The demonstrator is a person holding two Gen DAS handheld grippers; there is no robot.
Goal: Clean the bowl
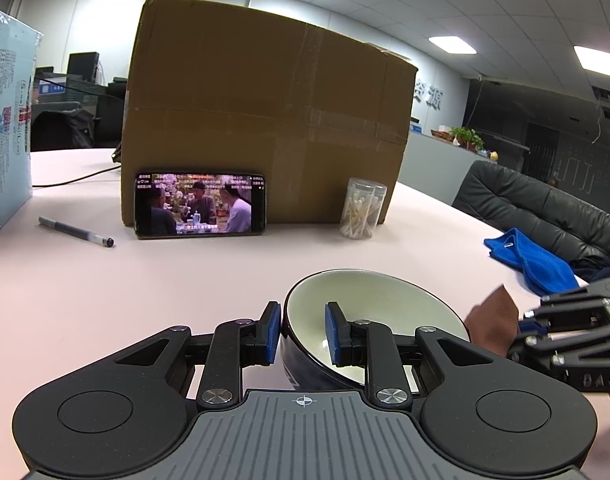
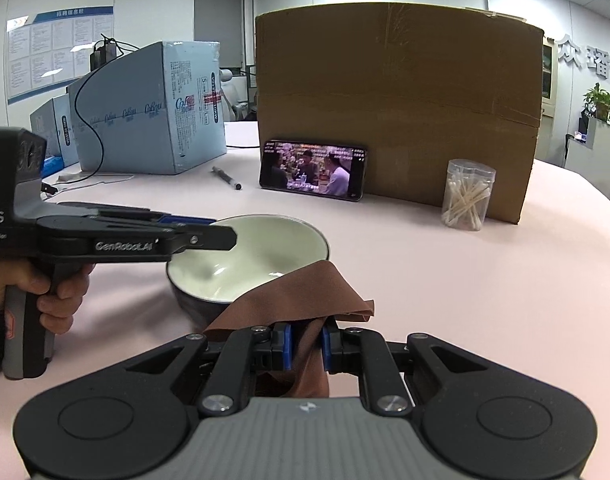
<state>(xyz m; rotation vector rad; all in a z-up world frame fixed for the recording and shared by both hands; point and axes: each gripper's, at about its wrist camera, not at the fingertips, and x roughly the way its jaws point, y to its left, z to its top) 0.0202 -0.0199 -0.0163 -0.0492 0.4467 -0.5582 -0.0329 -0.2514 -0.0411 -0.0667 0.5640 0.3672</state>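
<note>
A bowl [image 1: 369, 308], dark outside and cream inside, sits tilted on the pink table. My left gripper [image 1: 303, 334] straddles its near-left rim, one blue pad outside and one inside; whether the pads touch the rim is unclear. In the right wrist view the bowl [image 2: 261, 256] lies ahead and the left gripper [image 2: 201, 226] reaches over its left rim. My right gripper [image 2: 305, 346] is shut on a brown cloth [image 2: 297, 296], which drapes over the bowl's near rim. The cloth also shows in the left wrist view [image 1: 493, 320], beside the right gripper [image 1: 531, 330].
A large cardboard box [image 1: 265, 120] stands behind, with a phone [image 1: 200, 205] playing video leaning on it and a jar of cotton swabs [image 1: 361, 208] beside it. A pen [image 1: 76, 232], a light-blue carton [image 1: 5, 120], a blue cloth [image 1: 533, 260] and a black chair [image 1: 545, 208] are around.
</note>
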